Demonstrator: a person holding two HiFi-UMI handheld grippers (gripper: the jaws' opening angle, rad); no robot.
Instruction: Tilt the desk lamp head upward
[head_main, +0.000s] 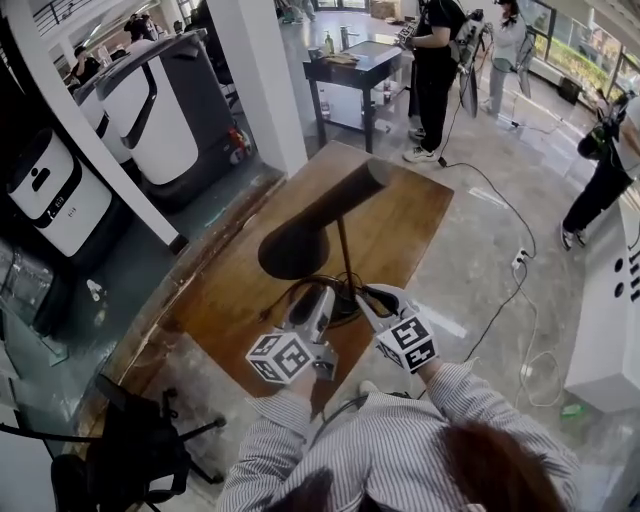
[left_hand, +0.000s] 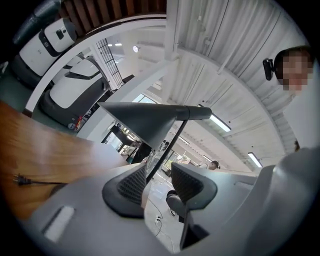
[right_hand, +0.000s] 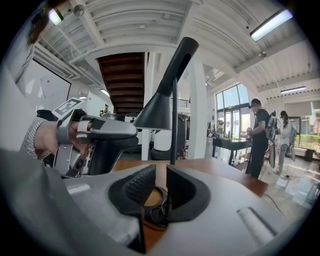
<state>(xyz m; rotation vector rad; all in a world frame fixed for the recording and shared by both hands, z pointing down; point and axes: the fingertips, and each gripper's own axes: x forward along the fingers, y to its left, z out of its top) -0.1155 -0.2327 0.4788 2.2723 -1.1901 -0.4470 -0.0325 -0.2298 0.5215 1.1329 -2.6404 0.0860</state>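
Observation:
A black desk lamp stands on the wooden table (head_main: 405, 225). Its cone shade (head_main: 293, 247) hangs from a tube that slopes up toward the far right, on a thin stem (head_main: 346, 255). The lamp's round base is mostly hidden behind the grippers. My left gripper (head_main: 318, 297) is open just left of the stem; its jaws (left_hand: 159, 172) hold nothing, and the shade (left_hand: 142, 120) shows above and beyond them. My right gripper (head_main: 373, 296) sits just right of the base. Its jaws (right_hand: 161, 170) stand a narrow gap apart and empty, short of the stem (right_hand: 173, 125).
The lamp's cord and plug (left_hand: 20, 180) lie on the wood. White machines (head_main: 160, 100) stand beyond the table's left edge, and a black office chair (head_main: 130, 450) is at the near left. People (head_main: 435, 60) stand by a dark table (head_main: 355, 60) at the back. A cable (head_main: 505, 290) crosses the floor on the right.

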